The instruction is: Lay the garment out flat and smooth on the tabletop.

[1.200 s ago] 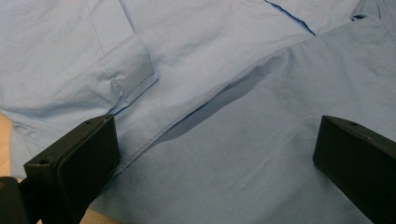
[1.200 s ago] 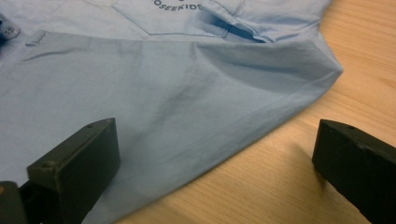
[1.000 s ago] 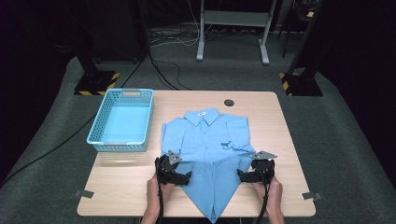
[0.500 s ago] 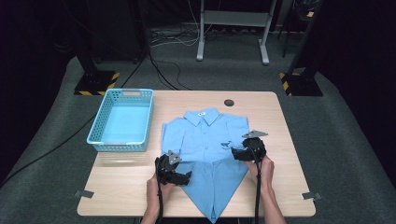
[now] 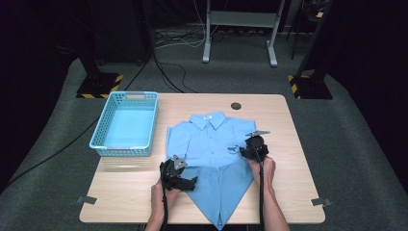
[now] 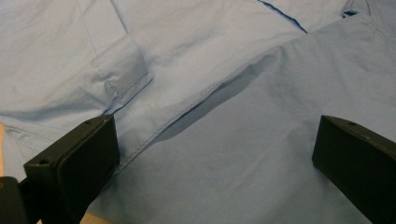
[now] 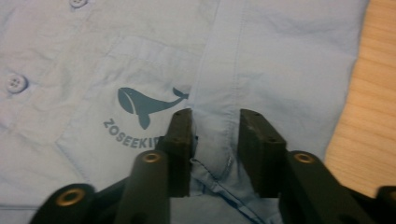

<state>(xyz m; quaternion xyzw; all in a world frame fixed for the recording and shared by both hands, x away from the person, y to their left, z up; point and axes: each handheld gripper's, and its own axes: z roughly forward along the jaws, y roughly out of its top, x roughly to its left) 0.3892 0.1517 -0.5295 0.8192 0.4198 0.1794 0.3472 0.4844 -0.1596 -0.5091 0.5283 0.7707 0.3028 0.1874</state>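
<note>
Right gripper travels up the shirt and closes on a fold

The right gripper (image 5: 242, 150) has moved from the shirt's (image 5: 211, 144) near right edge toward the far side, and now sits beside the chest pocket (image 7: 121, 126). Its jaws have just been closing, from wide apart to narrow, and a fold of blue cloth (image 7: 215, 140) stands bunched between them.

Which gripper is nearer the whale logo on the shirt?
Right. The right gripper sits beside the whale logo, its jaws having just been closing around a sleeve fold. The left gripper is at the shirt's lower left edge, farther away.
</note>
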